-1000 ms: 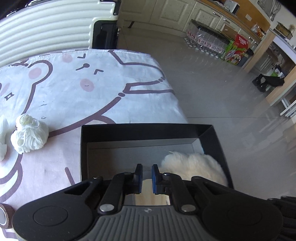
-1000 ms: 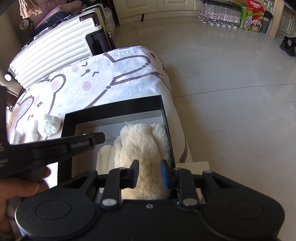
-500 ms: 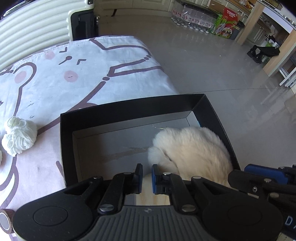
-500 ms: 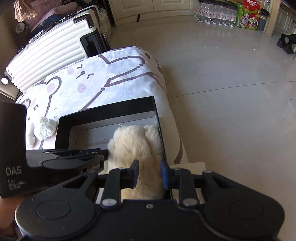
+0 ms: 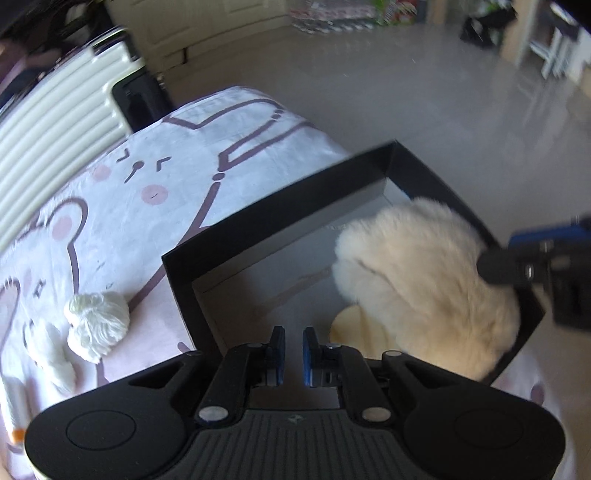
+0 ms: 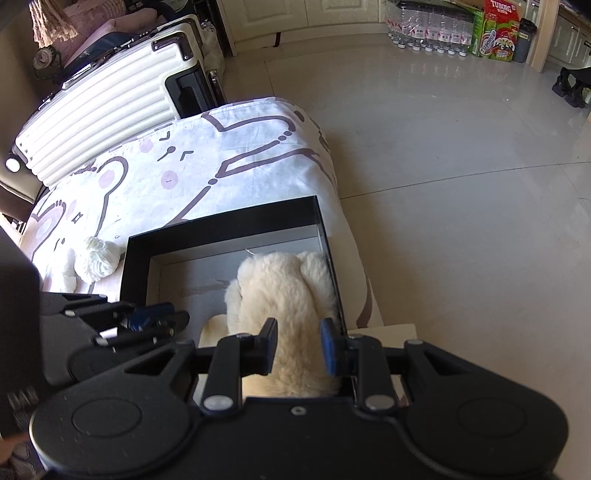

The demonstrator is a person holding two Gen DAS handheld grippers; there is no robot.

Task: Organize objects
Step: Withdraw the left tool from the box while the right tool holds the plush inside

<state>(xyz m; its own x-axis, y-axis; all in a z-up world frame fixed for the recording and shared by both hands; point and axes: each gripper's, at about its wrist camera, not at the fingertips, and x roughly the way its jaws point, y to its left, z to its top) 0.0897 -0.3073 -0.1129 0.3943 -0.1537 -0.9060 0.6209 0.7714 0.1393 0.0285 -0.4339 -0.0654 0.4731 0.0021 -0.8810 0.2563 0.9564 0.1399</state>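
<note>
Right tool (image 6: 298,345) pinching plush (image 6: 284,306) inside box (image 6: 221,227); left tool (image 5: 293,350) pressed together, empty (yarn (image 5: 98,325) beside box).

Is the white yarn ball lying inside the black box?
No, in the right wrist view the white yarn ball lies on the printed cloth, outside the left wall of the black box.

1. Below me a cartoon bear sheet (image 6: 236,166) covered the surface.
2. A ribbed cream suitcase (image 6: 110,96) stood behind it.
3. The pale tiled floor (image 6: 461,184) shone with daylight.
4. Cream cabinet doors (image 6: 295,14) lined the far wall, bottled water packs (image 6: 428,29) before them.
</note>
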